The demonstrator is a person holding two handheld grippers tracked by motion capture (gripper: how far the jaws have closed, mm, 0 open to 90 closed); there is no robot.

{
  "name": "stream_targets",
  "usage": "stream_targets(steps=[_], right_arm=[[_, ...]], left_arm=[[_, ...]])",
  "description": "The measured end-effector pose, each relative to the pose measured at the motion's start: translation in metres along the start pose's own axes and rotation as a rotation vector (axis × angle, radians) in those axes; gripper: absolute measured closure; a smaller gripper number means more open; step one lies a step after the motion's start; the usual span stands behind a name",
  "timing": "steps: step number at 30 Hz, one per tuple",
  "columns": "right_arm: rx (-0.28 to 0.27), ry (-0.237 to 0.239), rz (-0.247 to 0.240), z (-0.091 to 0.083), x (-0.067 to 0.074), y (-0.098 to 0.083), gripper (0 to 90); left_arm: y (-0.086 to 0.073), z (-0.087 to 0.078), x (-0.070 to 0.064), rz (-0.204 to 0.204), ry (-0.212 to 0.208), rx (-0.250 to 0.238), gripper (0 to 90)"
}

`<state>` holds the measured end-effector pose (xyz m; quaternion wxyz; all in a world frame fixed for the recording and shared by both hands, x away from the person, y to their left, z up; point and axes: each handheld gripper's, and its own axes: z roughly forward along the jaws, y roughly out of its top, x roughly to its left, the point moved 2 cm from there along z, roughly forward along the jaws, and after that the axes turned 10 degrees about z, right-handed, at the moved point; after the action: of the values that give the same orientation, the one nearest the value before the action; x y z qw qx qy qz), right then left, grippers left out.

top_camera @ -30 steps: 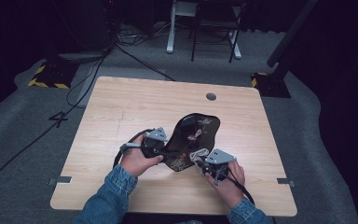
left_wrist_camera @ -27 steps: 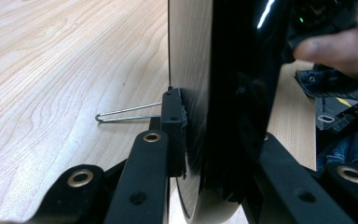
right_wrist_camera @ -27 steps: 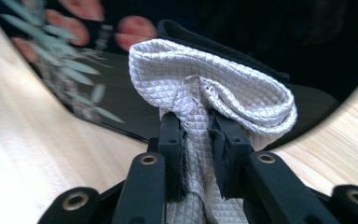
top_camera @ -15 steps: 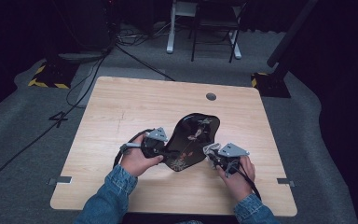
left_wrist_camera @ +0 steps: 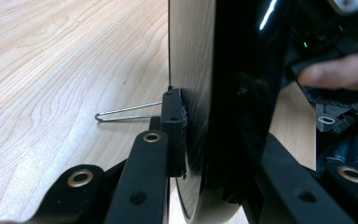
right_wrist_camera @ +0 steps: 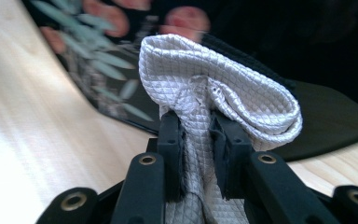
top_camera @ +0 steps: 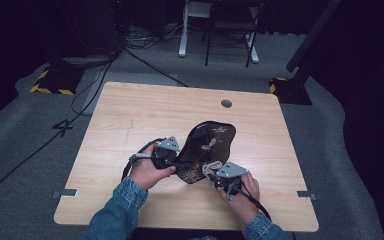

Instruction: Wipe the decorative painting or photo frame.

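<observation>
A black glossy tray (top_camera: 210, 142) with a flower pattern is held tilted up off the table. My left gripper (top_camera: 172, 154) is shut on its left rim; in the left gripper view the tray (left_wrist_camera: 242, 93) stands edge-on between the jaws of my left gripper (left_wrist_camera: 200, 121). My right gripper (top_camera: 219, 175) is shut on a bunched white cloth (top_camera: 210, 167) at the tray's lower right edge. The right gripper view shows the quilted cloth (right_wrist_camera: 219, 79) pinched in my right gripper (right_wrist_camera: 196, 135), with the tray's painted face (right_wrist_camera: 98, 70) right behind it.
The wooden table (top_camera: 130, 115) has a round cable hole (top_camera: 226, 103) near its far edge. A thin wire loop (left_wrist_camera: 126, 112) lies on the wood beside the left jaw. Cables and chair legs are on the dark floor beyond the table.
My right gripper with the cloth swung out to the right of the tray, then came back left to its lower edge. The left gripper and tray have stayed almost still.
</observation>
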<state>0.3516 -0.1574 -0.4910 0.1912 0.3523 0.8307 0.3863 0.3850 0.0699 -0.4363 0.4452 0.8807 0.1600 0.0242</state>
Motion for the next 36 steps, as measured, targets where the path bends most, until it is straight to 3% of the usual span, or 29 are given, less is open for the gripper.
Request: stream_targets(steps=[3,9,17,22,25,27,28,31,36], right_arm=[[0.012,0.027,-0.023,0.004,0.010,0.000,74.3],[0.010,0.045,-0.016,0.005,0.008,0.000,74.9],[0.027,-0.002,0.015,0.002,-0.010,-0.006,75.2],[0.031,-0.055,0.058,-0.002,-0.031,-0.009,75.1],[0.029,-0.063,0.070,-0.003,-0.033,-0.009,75.0],[0.032,-0.064,0.052,-0.002,-0.031,-0.009,74.7],[0.032,-0.020,0.050,0.000,-0.026,-0.009,74.4],[0.038,-0.002,0.038,0.002,-0.020,-0.008,74.3],[0.052,0.068,-0.040,0.010,0.009,-0.003,74.2]], left_arm=[[0.000,0.000,0.000,0.000,0.002,0.001,79.1],[0.000,0.000,0.000,0.002,-0.002,0.001,79.0],[0.000,0.000,0.000,0.003,-0.002,-0.002,78.6],[0.000,0.000,0.000,0.000,-0.009,0.000,78.2],[0.000,0.000,0.000,-0.002,-0.008,0.000,78.3],[0.000,0.000,0.000,-0.009,-0.003,0.001,78.4],[0.001,0.001,-0.001,-0.011,0.002,0.006,78.6],[0.001,0.001,-0.001,-0.011,0.006,0.009,78.6],[0.001,0.001,-0.001,-0.013,0.008,0.007,78.9]])
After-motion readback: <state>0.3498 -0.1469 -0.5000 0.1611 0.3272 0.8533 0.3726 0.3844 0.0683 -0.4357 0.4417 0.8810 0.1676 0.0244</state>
